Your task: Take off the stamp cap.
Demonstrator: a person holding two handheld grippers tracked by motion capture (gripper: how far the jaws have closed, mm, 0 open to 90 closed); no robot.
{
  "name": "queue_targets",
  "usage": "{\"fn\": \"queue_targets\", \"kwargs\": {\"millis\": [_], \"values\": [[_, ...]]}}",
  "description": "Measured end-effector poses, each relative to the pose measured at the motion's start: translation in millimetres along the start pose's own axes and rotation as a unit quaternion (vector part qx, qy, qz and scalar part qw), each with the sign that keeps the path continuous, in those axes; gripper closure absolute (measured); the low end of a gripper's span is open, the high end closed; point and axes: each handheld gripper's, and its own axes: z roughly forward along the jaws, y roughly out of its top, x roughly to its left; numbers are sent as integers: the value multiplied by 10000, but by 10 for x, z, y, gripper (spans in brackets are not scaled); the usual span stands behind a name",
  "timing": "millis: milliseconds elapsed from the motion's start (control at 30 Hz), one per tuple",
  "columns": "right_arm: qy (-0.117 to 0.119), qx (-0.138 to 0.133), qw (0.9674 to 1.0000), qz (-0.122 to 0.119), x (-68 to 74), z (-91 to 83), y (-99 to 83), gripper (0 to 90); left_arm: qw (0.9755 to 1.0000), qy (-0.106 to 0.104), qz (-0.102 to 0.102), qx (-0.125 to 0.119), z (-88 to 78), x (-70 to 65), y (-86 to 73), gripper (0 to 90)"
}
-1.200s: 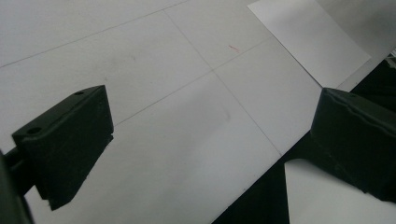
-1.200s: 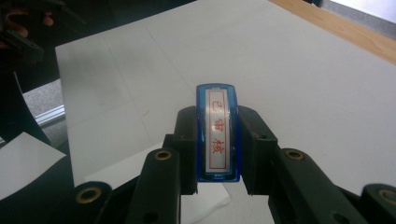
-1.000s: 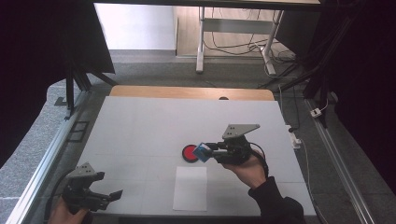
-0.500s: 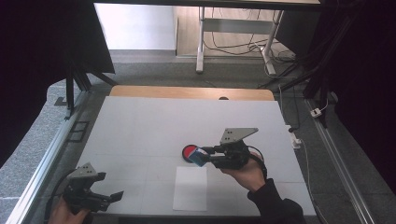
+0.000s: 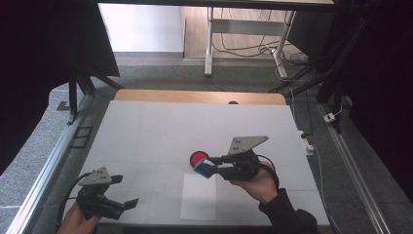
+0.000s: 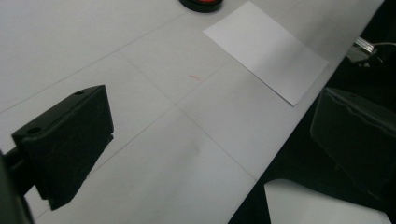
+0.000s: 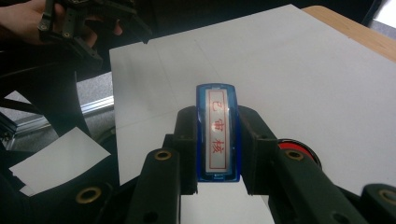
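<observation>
In the middle of the high view, slightly right and low, the right gripper (image 5: 214,166) grasps a blue stamp (image 5: 203,167), its fingers (image 7: 187,140) clamped on the two long sides of the body so that the label with red characters faces the camera in the right gripper view (image 7: 218,135). Compared with a second ago, the right hand has drifted a little lower in the frame and away from the red ink pad (image 5: 198,158), which now sits just above and to the left of the stamp instead of directly against it; the stamp is carried off the pad and hangs over the upper edge of the white sheet of paper (image 5: 198,197) lying near the bottom centre of the counter (image 5: 146,131). That shift suggests the inking is done and the next step is pressing the stamp down on the paper, which looks blank so far. At the lower left of the high view, the left gripper (image 5: 127,204) hovers near the counter's edge with its fingers (image 6: 70,140) spread apart and nothing between them; it has hardly moved and seems to wait, perhaps to steady the sheet.
</observation>
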Motion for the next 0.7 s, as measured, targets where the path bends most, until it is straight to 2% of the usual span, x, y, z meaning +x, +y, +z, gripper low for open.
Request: {"fn": "queue_targets", "kwargs": {"millis": [133,300,533,700], "values": [[36,12,10000,4,1,-6,-5,710,9998,-154,136,78,92,-23,67,0],[94,-3,10000,4,2,-19,-6,710,9987,-452,216,12,183,-6,158,0],[127,-35,9999,5,3,-25,-3,710,9973,-671,298,-19,302,16,289,0],[169,-62,9998,-38,4,-31,4,710,9958,-798,437,-63,396,19,391,0]]}}
